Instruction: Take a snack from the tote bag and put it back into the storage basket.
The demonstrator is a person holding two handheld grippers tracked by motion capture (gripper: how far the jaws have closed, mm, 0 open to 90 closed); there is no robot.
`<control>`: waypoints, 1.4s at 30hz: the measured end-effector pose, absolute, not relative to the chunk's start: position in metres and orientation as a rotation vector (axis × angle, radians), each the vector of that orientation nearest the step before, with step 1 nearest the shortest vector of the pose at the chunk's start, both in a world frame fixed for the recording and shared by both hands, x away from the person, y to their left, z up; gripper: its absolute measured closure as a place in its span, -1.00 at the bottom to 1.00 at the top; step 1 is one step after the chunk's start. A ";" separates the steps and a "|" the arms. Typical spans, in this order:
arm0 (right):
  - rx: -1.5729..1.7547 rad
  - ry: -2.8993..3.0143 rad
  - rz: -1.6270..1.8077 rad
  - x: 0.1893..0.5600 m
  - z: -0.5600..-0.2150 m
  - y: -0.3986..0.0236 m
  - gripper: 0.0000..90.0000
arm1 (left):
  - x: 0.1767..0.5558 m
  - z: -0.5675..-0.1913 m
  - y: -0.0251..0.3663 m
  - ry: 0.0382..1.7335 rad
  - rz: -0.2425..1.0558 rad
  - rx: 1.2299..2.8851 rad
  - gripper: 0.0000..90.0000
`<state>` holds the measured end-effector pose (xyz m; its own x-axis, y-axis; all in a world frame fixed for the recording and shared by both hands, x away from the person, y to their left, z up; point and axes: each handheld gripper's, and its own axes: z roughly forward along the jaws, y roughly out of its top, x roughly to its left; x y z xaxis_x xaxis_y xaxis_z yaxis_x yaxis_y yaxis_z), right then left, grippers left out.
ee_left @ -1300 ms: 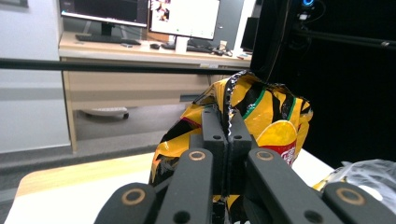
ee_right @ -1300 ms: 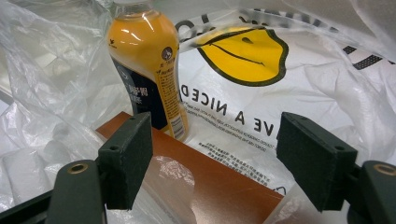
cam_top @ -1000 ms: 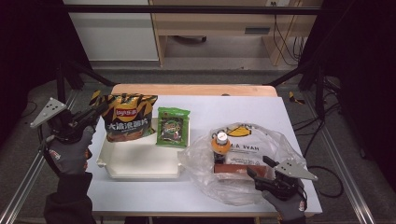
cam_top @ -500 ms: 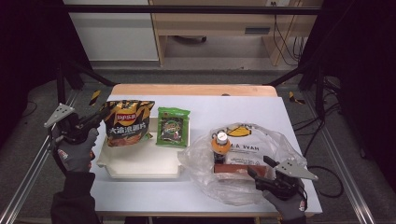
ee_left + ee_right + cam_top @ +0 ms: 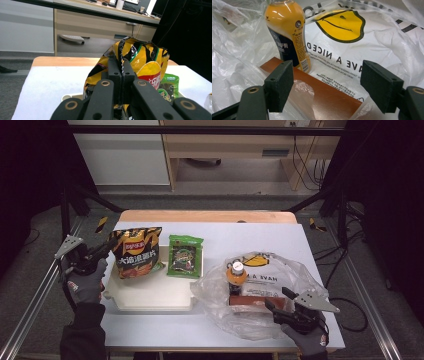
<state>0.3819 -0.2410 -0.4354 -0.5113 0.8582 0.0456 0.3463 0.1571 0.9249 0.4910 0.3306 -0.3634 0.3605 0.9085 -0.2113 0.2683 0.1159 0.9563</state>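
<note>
The left gripper (image 5: 102, 251) has its jaws clenched on the top edge of the yellow chip bag (image 5: 136, 252), which is upright over the far-left part of the white tray (image 5: 150, 295), w/ a green snack packet (image 5: 185, 256) just beside it. The right gripper (image 5: 329, 85) has jaws wide apart, grasping nothing, at the clear plastic bag (image 5: 280, 275) right of the tray. Inside that bag an orange drink bottle (image 5: 289, 32) stands behind a brown box (image 5: 322, 97).

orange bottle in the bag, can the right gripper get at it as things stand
Probably yes. The right gripper sits open at the bag's mouth, and the orange bottle stands just ahead, with only the brown box lying low between them.
</note>
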 end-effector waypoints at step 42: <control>1.145 1.939 1.337 0.382 -0.437 -0.241 -0.40 | 0.502 -0.368 0.346 1.210 0.862 1.521 -0.01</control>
<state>0.3824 -0.2409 -0.4371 -0.5095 0.8592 0.0473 0.3495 0.1564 0.9238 0.5022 0.3456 -0.3683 0.2541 0.9663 -0.0407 0.2770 -0.0324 0.9603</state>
